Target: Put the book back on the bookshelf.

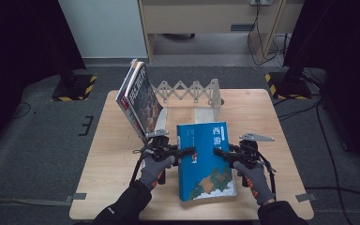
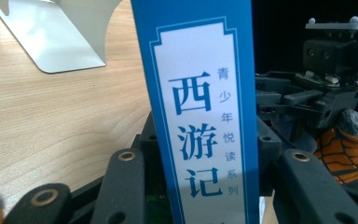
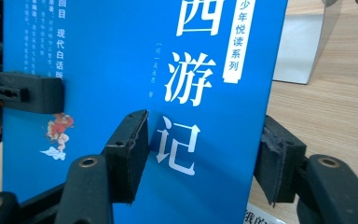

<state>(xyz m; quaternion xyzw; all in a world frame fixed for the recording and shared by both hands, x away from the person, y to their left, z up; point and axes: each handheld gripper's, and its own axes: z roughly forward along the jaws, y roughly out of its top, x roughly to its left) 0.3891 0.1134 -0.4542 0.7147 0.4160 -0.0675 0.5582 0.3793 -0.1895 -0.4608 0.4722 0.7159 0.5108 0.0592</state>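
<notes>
One blue book (image 1: 207, 159), spine upright-ish, btwn grippers.

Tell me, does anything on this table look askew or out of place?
Yes. The two books at the rack's left end lean steeply sideways instead of standing upright. The blue book is off the rack, tilted between the left gripper and the right gripper.

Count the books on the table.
3, as far as shows: the blue book at the front between both grippers, and two leaning books at the back left against the bookend rack. More may hide behind them.
</notes>
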